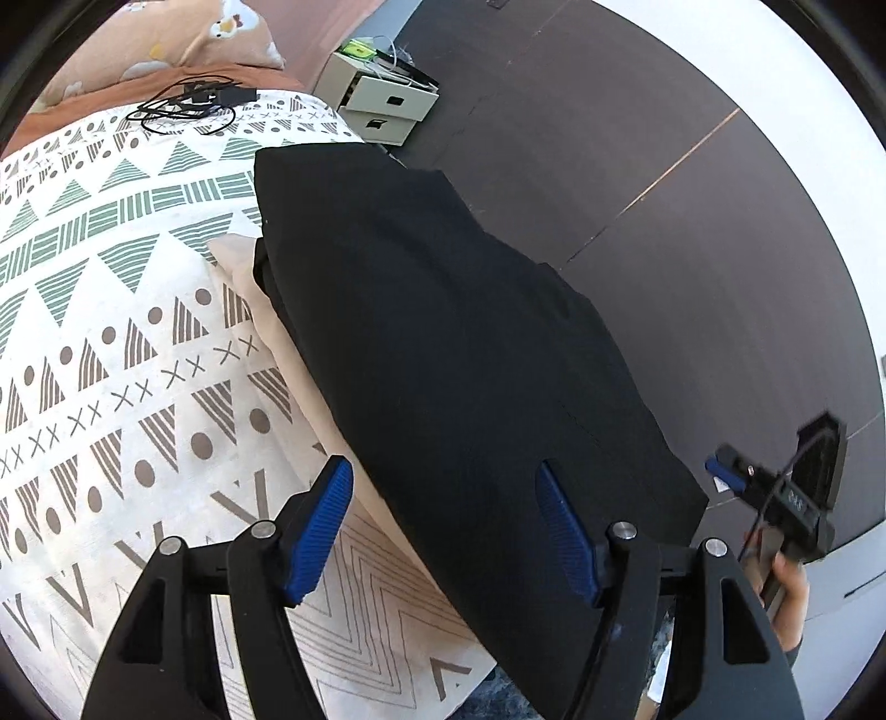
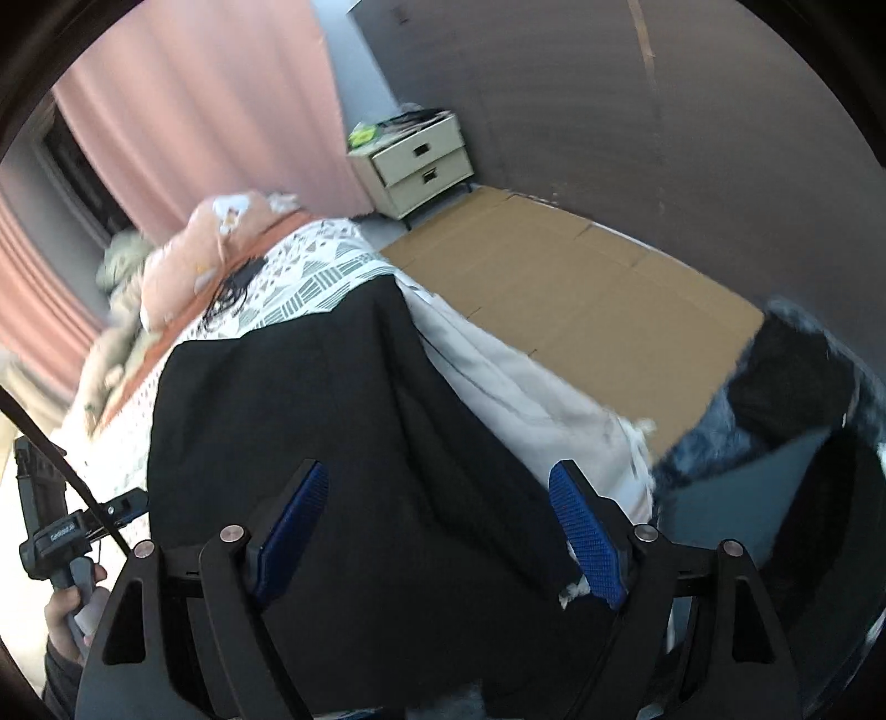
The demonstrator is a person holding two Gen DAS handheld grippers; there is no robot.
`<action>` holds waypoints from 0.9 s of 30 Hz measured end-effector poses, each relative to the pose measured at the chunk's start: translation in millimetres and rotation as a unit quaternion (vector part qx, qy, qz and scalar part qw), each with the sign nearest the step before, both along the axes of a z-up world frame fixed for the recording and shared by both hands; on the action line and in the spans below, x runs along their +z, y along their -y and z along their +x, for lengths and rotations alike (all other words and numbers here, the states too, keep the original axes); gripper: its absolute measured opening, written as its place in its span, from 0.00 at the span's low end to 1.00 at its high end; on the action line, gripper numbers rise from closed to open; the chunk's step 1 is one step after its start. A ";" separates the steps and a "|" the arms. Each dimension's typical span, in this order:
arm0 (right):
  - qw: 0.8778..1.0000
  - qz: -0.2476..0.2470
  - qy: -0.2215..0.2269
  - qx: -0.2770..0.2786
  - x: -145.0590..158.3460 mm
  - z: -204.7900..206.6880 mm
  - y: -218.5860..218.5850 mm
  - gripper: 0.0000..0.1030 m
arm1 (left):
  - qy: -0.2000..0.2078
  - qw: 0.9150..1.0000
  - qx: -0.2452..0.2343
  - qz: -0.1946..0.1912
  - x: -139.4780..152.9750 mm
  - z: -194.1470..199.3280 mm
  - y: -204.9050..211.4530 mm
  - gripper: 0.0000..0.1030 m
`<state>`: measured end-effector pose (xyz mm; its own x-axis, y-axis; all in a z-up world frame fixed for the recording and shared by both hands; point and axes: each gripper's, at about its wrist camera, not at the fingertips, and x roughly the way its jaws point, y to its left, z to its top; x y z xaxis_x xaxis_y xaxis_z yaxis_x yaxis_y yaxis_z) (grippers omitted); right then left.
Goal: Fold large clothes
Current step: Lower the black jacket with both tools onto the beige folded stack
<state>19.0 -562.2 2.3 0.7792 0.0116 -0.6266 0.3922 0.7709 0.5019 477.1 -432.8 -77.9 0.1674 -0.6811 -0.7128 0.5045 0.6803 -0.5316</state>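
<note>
A large black garment (image 1: pixel 443 310) lies folded in a long strip along the edge of a bed with a white patterned cover (image 1: pixel 122 343). My left gripper (image 1: pixel 446 526) stands open just above the garment's near end; its right finger hangs over the black cloth and its left finger over the cover. In the right wrist view the same black garment (image 2: pixel 310 410) fills the middle, and my right gripper (image 2: pixel 440 531) is open above it with nothing pinched between its pads. Each gripper shows in the other's view, held by a hand: the right gripper (image 1: pixel 775 498) and the left gripper (image 2: pixel 50 531).
A cream cloth (image 1: pixel 260 310) peeks out under the garment. A black cable (image 1: pixel 188 105) and a peach pillow (image 1: pixel 221 33) lie at the bed's far end. A two-drawer nightstand (image 2: pixel 421 160) stands beyond, with flat cardboard (image 2: pixel 581 288) on the floor beside the bed and a pink curtain (image 2: pixel 194 111) behind.
</note>
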 end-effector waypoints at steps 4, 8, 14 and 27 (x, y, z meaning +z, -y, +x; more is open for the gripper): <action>0.999 0.030 0.022 -0.033 -16.9 -52.6 -2.7 0.79 | 0.002 1.000 -0.006 0.001 0.0 -9.2 -9.7 0.67; 0.994 0.087 0.016 -0.062 -57.4 -76.8 3.1 0.79 | -0.002 1.000 -0.011 0.006 -5.2 -17.5 -9.9 0.67; 0.992 0.112 0.054 -0.024 -62.5 -58.2 3.9 0.26 | -0.002 1.000 -0.023 0.007 -6.4 -33.3 -7.6 0.67; 0.985 0.142 0.050 -0.081 -69.1 -56.1 45.9 0.07 | 0.005 1.000 -0.028 0.000 7.0 -50.3 1.6 0.67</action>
